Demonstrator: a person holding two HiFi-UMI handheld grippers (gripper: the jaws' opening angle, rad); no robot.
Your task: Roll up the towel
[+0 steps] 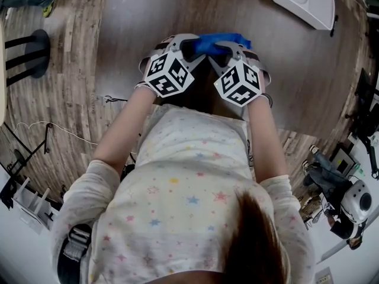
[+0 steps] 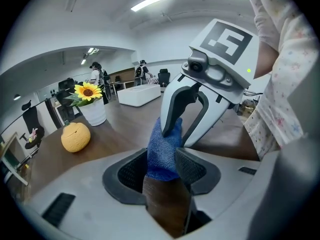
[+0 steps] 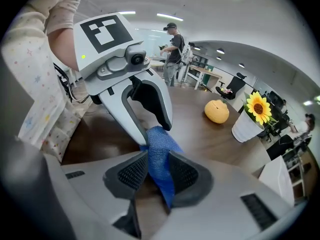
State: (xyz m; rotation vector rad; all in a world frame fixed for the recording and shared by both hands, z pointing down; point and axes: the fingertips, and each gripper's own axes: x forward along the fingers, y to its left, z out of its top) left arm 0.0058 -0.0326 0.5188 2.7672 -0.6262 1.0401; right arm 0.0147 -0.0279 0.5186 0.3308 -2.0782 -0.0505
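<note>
Head view sets the left tool [image 1: 188,47] and the right tool [image 1: 225,53] nose to nose over the brown tabletop [image 1: 136,16], with the blue towel [image 1: 222,42] bunched between them. In the left gripper view, the dark ribbed pads press narrowly on one end of the cloth. In the right gripper view, the pads clamp the other end, and a tail hangs below them.

The towel looks like soft, nubby microfibre, thick for its width, so we judge it will spring open if it goes slack. To roll it well, we should pin one end, turn the other in small even wraps, hold the edges square and maintain tension. The wood-grain tabletop looks smooth, so the cloth may slide on it.
</note>
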